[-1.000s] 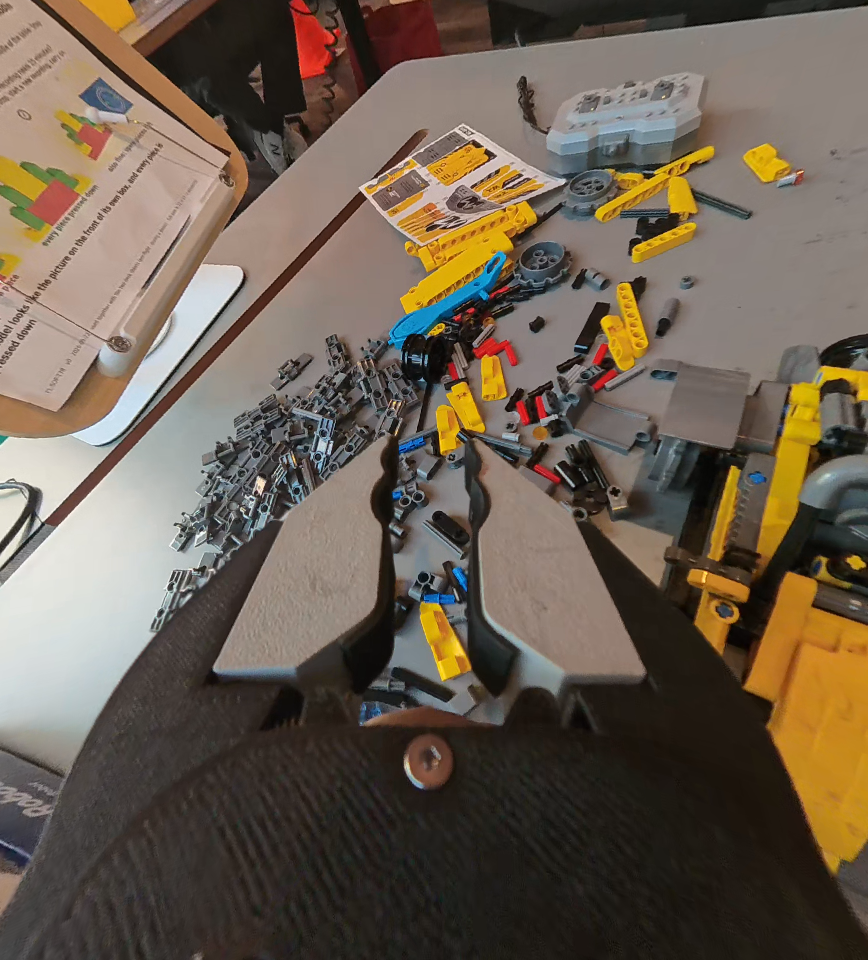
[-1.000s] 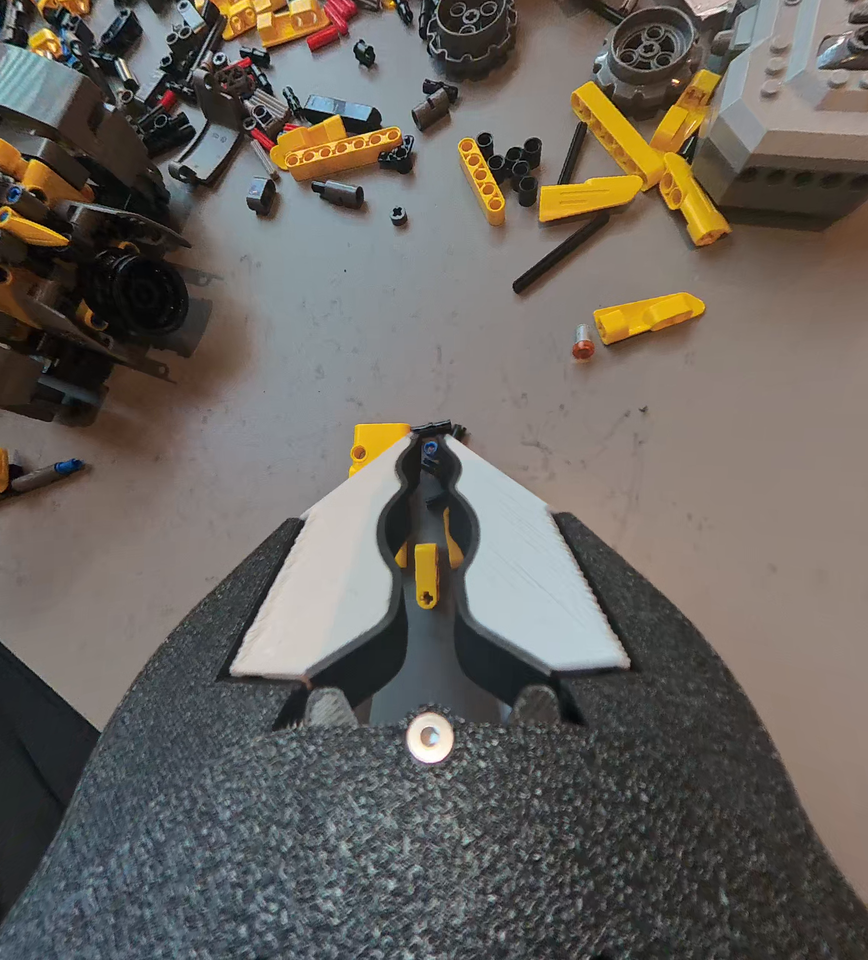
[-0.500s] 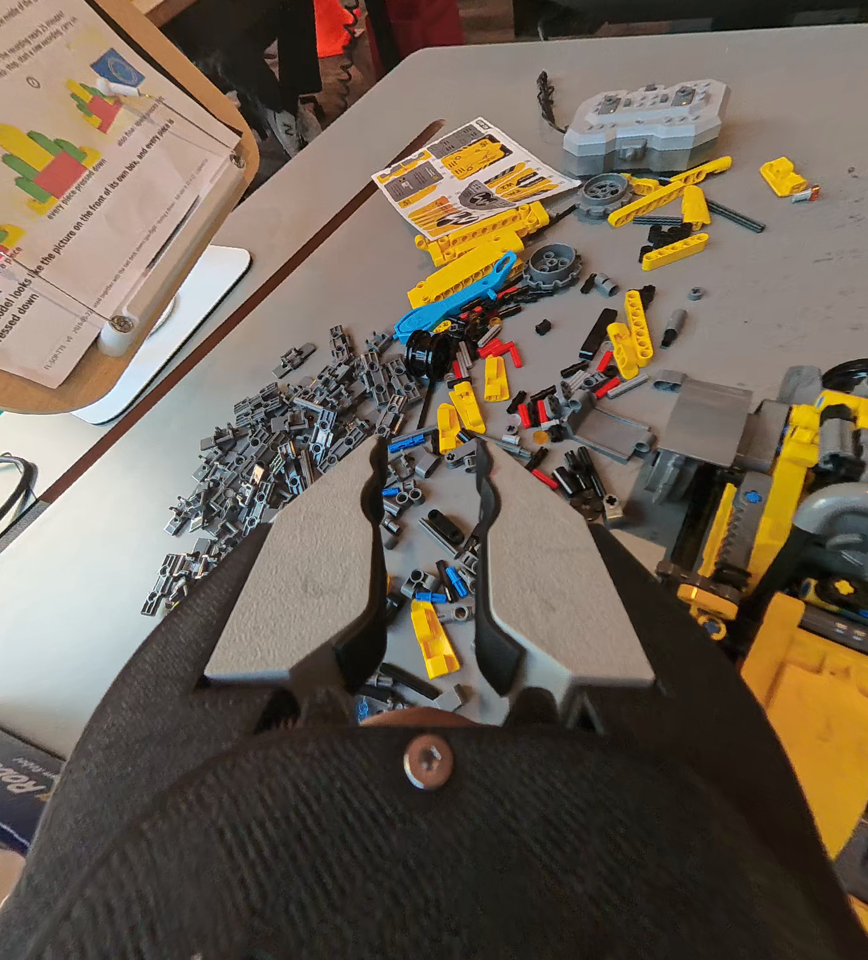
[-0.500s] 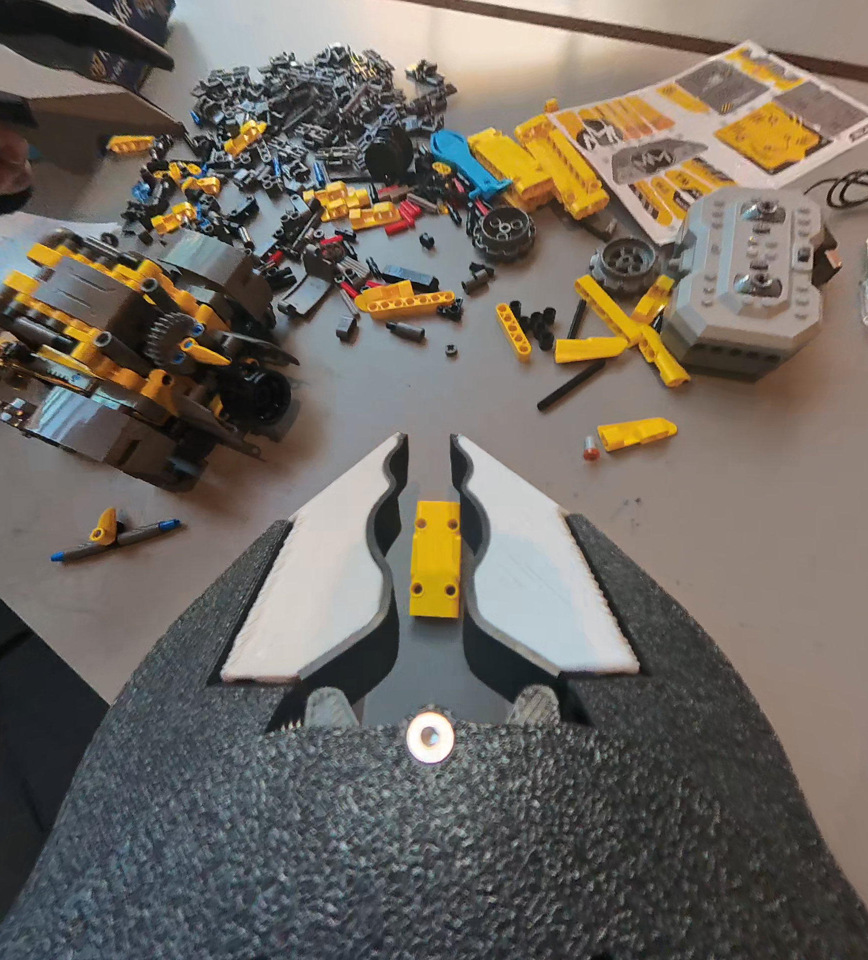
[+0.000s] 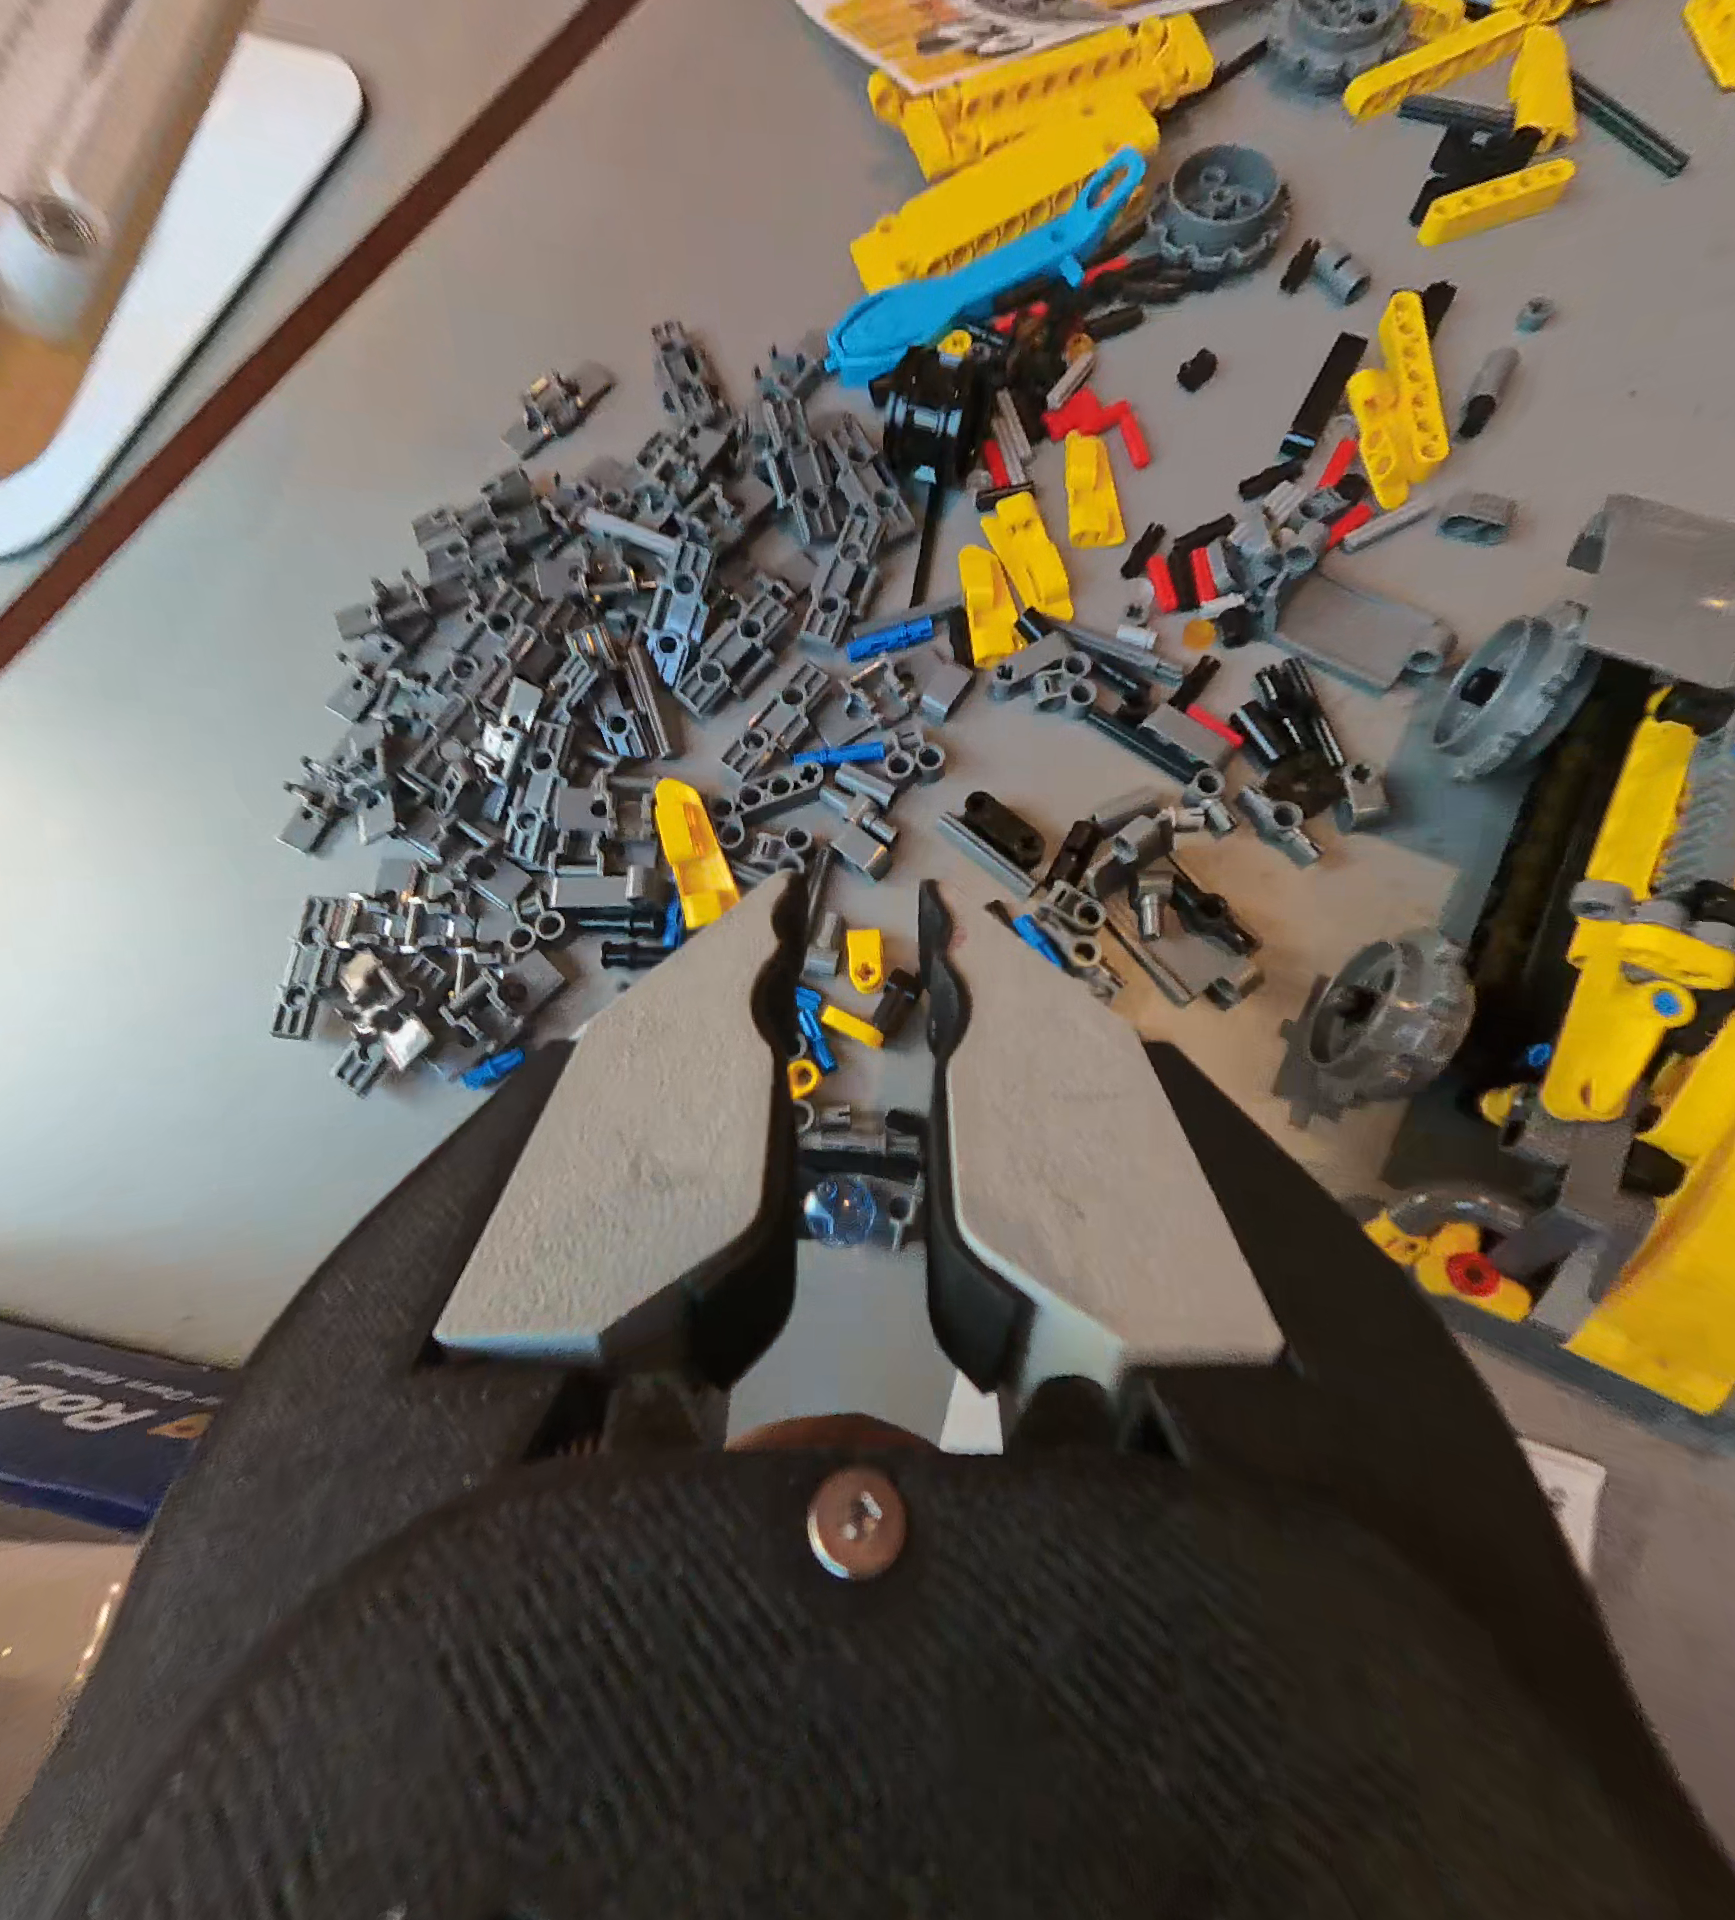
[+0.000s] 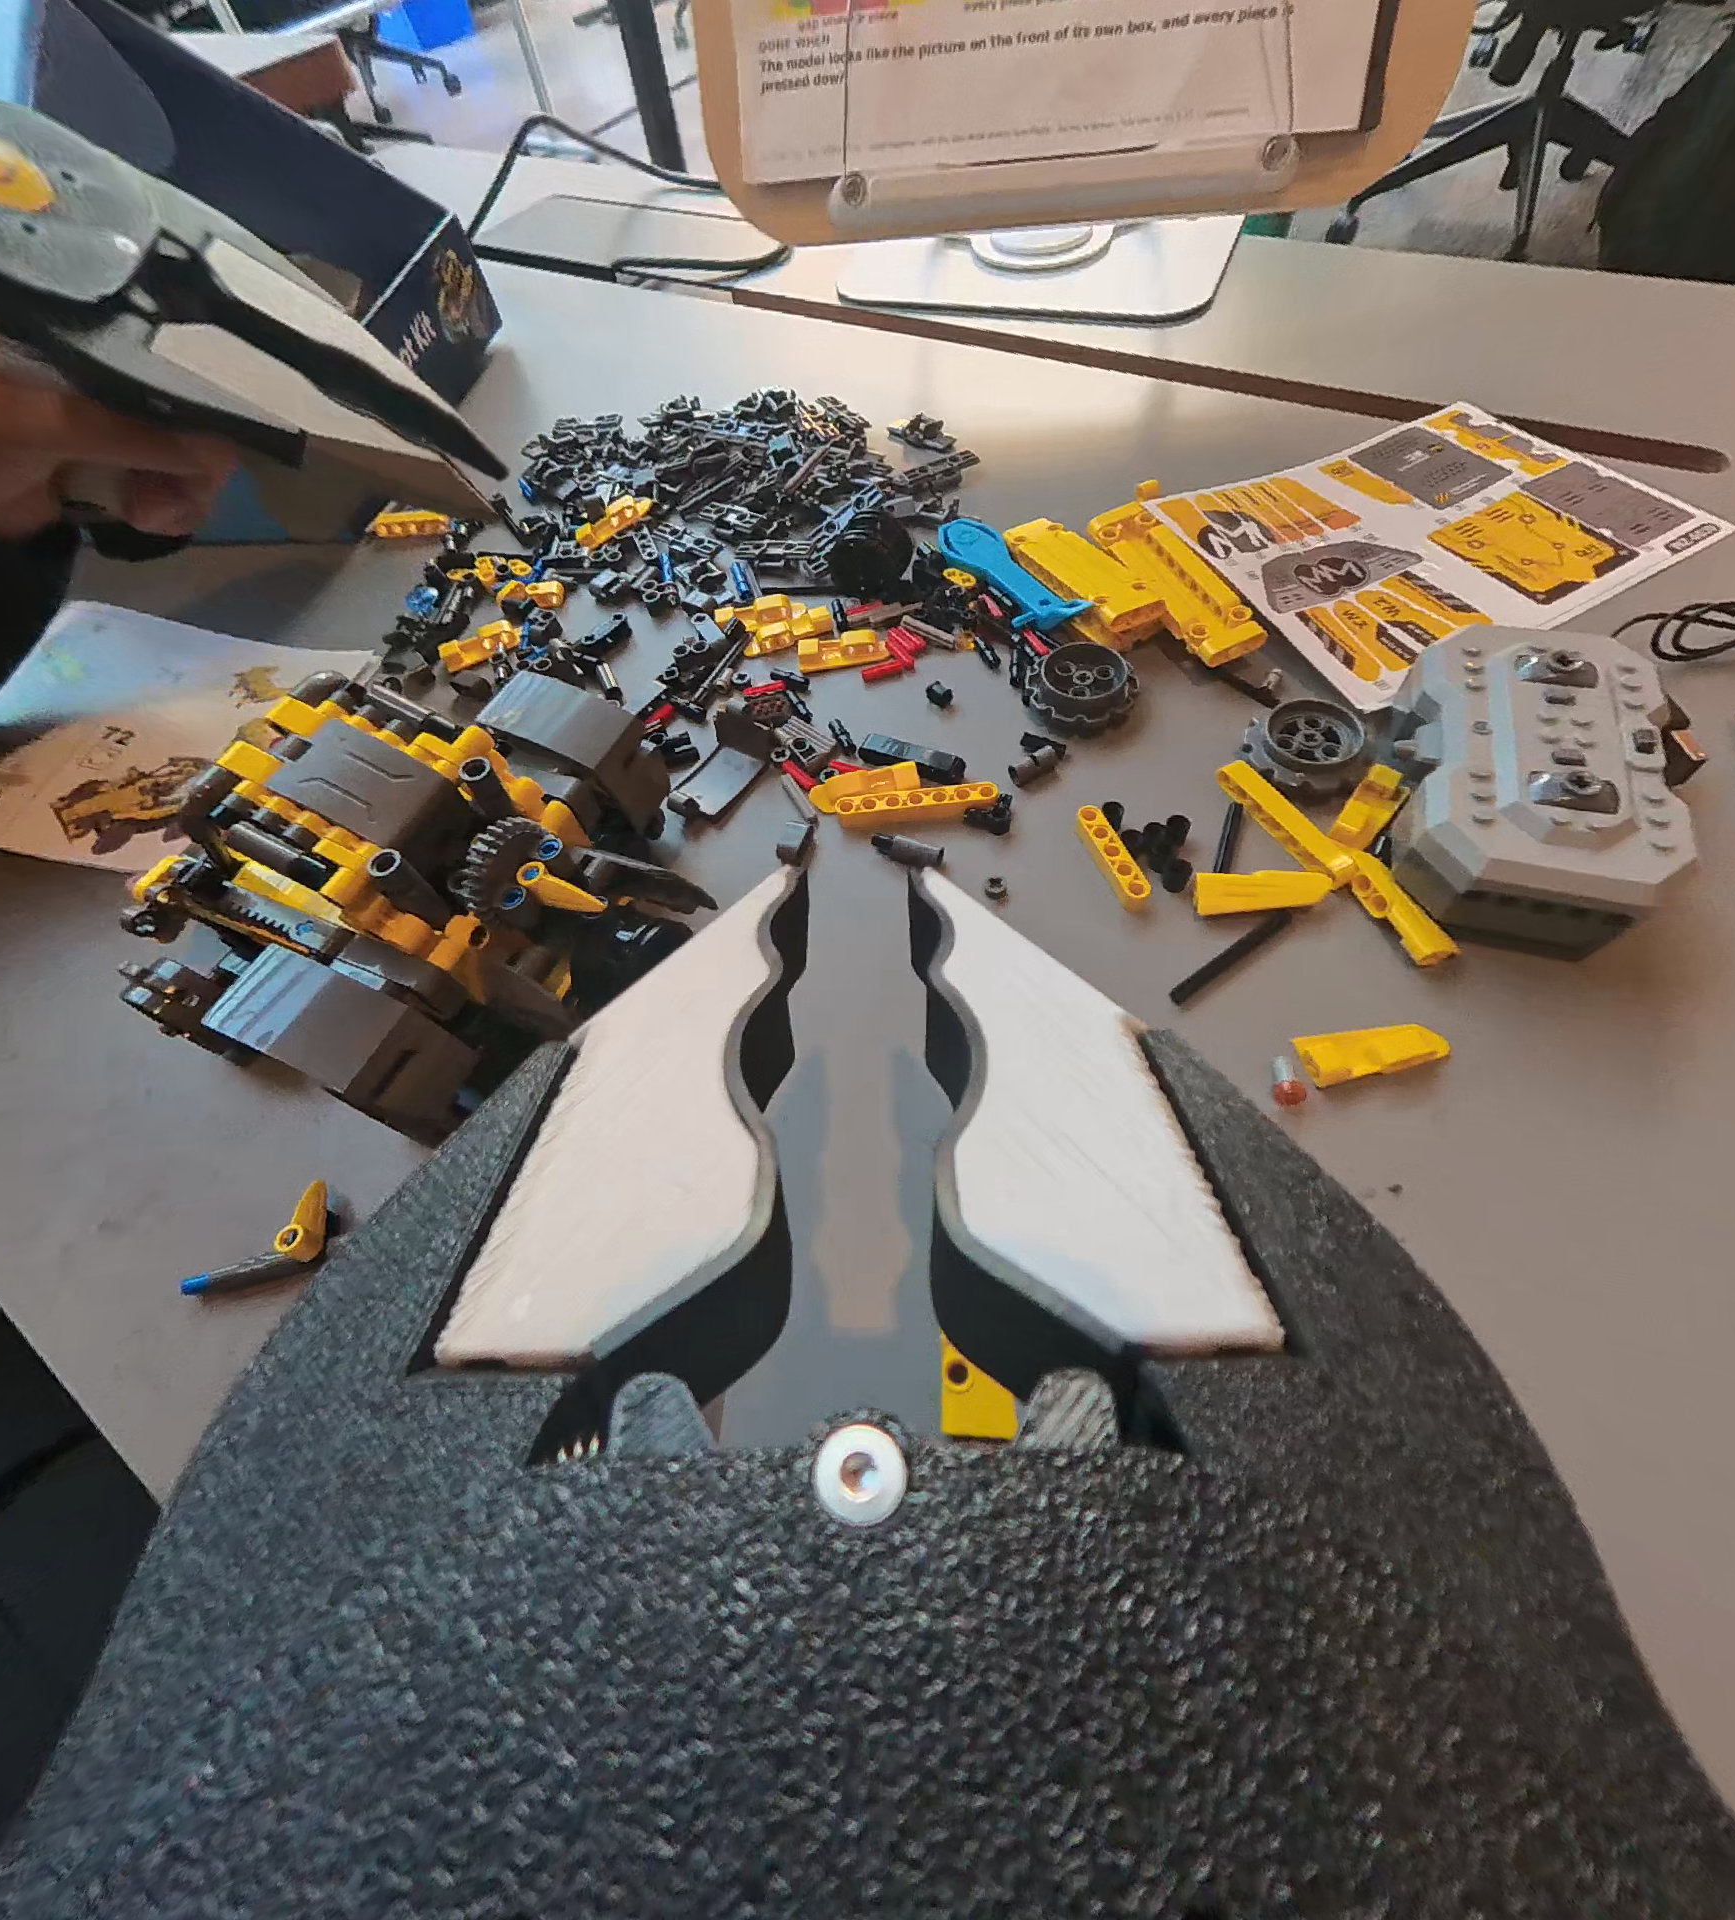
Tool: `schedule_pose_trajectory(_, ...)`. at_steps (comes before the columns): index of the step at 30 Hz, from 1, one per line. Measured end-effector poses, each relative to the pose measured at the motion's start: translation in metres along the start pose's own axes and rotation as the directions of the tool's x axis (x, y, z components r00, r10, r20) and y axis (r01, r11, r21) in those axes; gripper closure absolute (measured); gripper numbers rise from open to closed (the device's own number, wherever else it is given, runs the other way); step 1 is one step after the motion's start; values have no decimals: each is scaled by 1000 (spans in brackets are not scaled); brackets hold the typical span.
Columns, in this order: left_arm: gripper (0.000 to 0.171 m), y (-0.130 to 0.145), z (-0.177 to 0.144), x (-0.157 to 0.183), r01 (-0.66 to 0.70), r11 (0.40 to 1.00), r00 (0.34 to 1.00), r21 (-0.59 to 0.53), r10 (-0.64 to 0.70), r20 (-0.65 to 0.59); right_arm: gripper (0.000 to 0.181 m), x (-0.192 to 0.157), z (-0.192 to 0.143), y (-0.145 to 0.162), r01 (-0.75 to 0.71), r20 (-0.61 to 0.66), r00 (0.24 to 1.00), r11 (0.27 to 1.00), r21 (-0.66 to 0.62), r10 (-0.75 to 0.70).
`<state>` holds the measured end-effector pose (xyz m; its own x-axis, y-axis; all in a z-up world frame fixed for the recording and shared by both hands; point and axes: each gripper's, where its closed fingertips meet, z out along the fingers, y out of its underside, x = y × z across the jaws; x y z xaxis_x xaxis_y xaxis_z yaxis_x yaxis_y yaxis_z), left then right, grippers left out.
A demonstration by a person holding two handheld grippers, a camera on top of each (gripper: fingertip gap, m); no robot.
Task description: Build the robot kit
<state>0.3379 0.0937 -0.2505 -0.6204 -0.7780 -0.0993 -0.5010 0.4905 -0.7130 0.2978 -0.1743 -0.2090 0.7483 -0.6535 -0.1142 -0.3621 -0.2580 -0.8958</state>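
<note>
Both tongs gape empty. The left tongs (image 5: 858,899) hover just over small loose bricks beside the grey connector heap (image 5: 572,707); the right tongs (image 6: 855,878) hang well apart from it, above bare desk (image 6: 1569,1195). Those bits look light, hard, slick; best pinched across flat sides.

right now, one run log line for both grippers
left gripper: open, over loose small parts | right gripper: open, holding nothing, above table | yellow piece on table under it
</note>
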Motion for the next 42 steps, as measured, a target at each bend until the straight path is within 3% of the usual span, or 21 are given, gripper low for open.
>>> schedule_pose_trajectory(4,161,12,2,8,50,997,991,-52,-56,-118,166,-8,5,8,18,5,1000,1000,-4,-18)
schedule_pose_trajectory(8,159,21,8,25,10,994,981,-108,-30,-190,166,-20,7,18,-26,56,998,1000,8,25)
schedule_pose_trajectory(17,161,38,21,25,-57,979,990,-195,31,-136,167,-25,0,27,-35,53,998,999,6,35)
schedule_pose_trajectory(31,160,39,24,25,-98,976,990,-193,76,-119,169,-36,-8,19,-24,72,997,1000,20,22)
schedule_pose_trajectory(34,160,23,16,21,-109,988,990,-112,98,-106,169,-42,-8,14,-21,86,996,999,24,18)
schedule_pose_trajectory(38,160,-24,-9,37,-278,948,956,157,289,-50,166,-66,-8,-4,-57,185,981,997,43,49)
schedule_pose_trajectory(40,161,-49,-31,62,-432,840,892,330,452,16,166,-87,-8,-17,-129,302,947,991,40,111)
schedule_pose_trajectory(42,161,-67,-56,92,-572,670,798,473,588,131,166,-102,-7,-31,-183,395,905,983,31,156)
